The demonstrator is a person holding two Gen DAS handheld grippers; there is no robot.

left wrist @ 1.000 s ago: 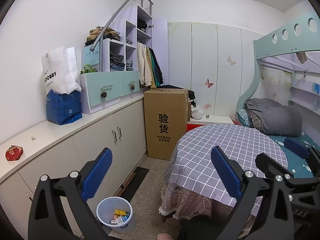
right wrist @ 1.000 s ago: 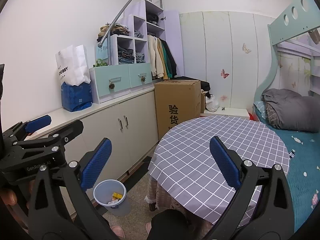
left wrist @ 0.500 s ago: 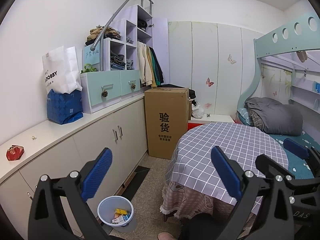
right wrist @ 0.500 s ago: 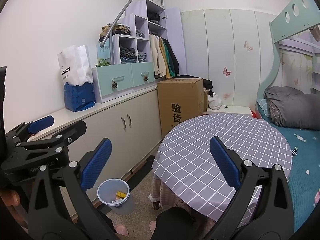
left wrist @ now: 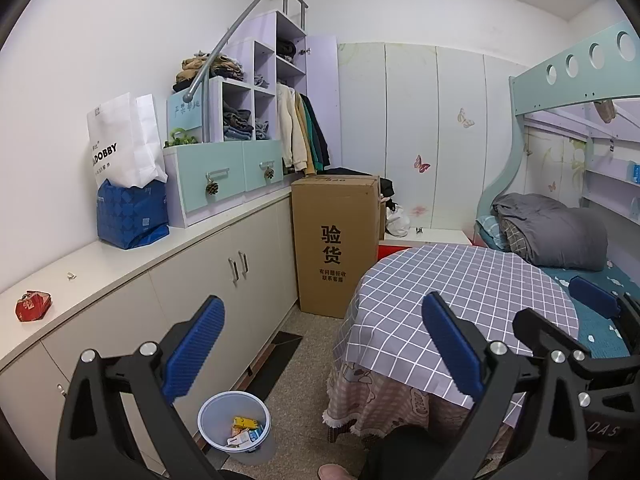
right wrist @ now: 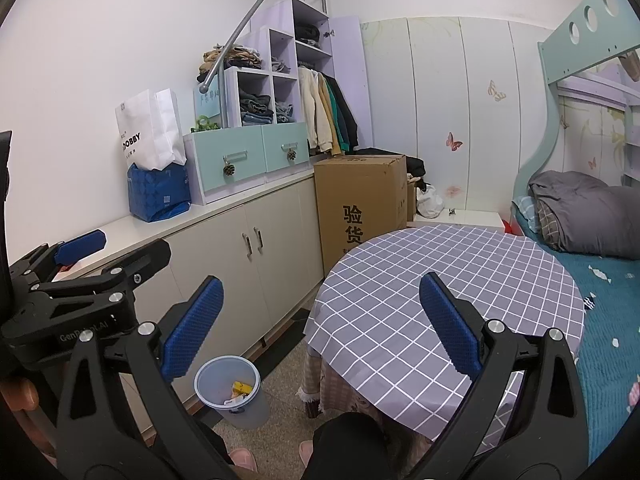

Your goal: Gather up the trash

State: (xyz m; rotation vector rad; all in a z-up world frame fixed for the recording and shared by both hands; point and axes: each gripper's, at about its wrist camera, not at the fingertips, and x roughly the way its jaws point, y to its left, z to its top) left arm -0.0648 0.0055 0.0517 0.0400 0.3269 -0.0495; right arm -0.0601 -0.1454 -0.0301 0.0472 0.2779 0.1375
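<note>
A pale translucent trash bin (left wrist: 234,424) (right wrist: 231,390) stands on the floor by the cabinets, with several wrappers inside. A crumpled red wrapper (left wrist: 33,305) lies on the white countertop (left wrist: 120,264) at far left. My left gripper (left wrist: 320,344) is open and holds nothing, raised well above the bin. My right gripper (right wrist: 318,326) is open too, held over the edge of the round table (right wrist: 448,288) with its checked cloth. The left gripper's body shows at the left of the right wrist view.
A tall cardboard box (left wrist: 336,244) stands between the cabinets and the table. A blue bag (left wrist: 132,216) and a white paper bag (left wrist: 124,140) sit on the counter beside teal drawers (left wrist: 224,176). A bunk bed with a grey duvet (left wrist: 556,236) fills the right side.
Both views have shifted slightly, as if the grippers drew back and rose a little. The bin sits a bit more to the right in each view. Both grippers stay open.
</note>
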